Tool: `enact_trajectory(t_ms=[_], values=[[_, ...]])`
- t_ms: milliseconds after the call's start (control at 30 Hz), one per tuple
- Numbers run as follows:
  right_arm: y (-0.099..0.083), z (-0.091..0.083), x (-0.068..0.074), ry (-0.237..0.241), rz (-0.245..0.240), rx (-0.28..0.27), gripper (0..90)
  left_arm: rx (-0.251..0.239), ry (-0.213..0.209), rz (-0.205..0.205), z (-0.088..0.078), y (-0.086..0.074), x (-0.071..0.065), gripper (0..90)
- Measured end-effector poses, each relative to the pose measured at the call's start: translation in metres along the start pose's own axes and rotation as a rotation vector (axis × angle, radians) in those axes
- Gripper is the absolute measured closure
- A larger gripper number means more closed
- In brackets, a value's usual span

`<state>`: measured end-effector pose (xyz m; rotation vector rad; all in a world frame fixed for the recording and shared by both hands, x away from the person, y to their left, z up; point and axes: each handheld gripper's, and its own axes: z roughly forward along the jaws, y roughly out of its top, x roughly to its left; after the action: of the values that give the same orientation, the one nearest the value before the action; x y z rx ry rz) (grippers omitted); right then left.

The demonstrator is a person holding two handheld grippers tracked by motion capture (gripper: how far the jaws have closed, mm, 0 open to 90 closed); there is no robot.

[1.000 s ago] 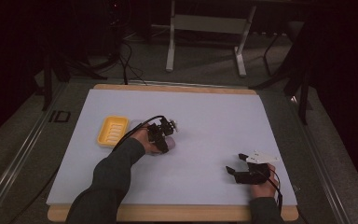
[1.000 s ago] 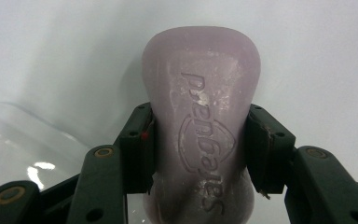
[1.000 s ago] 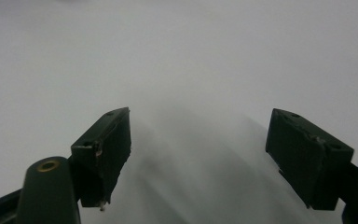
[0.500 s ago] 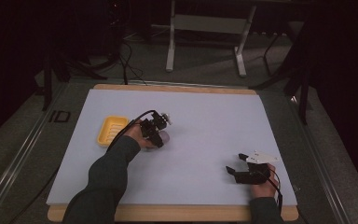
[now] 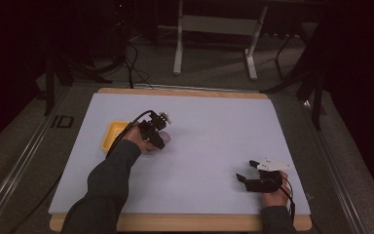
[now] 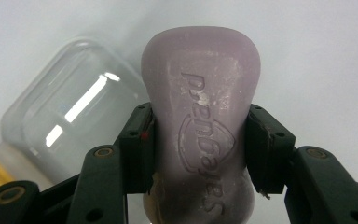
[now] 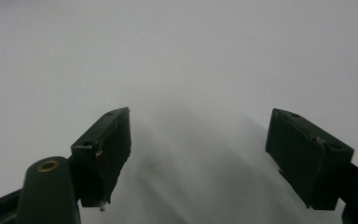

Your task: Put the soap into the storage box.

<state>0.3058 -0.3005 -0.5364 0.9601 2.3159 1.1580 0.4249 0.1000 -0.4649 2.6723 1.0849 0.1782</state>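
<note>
Soap (image 6: 200, 135) is pinched in left claw (image 6: 200, 154); slick sides could slip. Right claw (image 7: 198, 154) open, lower right.

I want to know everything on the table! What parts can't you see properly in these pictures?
- Soap, left gripper view: its near end is cut off by the bottom edge, and the pads cover its sides.
- Yellow tray, high view: partly behind the left hand-held gripper and cable; too small to see inside.
- Clear lid, left gripper view: blurred, partly behind the soap.
- Soap's stamped word: upside down, worn, unreadable.
</note>
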Motion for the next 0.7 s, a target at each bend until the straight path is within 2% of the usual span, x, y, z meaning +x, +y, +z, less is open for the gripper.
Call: enact_trajectory(t_ms=[200, 400, 700], values=[[0.000, 0.000, 0.000, -0.001, 0.001, 0.000, 21.8, -0.004, 0.011, -0.040, -0.004, -0.004, 0.009, 50.2], [0.000, 0.000, 0.000, 0.000, 0.004, -0.001, 21.8, -0.004, 0.029, -0.050, -0.011, -0.007, 0.014, 50.2], [0.000, -0.001, 0.000, -0.004, 0.005, -0.007, 21.8, -0.007, 0.050, -0.097, -0.018, -0.014, 0.026, 50.2]])
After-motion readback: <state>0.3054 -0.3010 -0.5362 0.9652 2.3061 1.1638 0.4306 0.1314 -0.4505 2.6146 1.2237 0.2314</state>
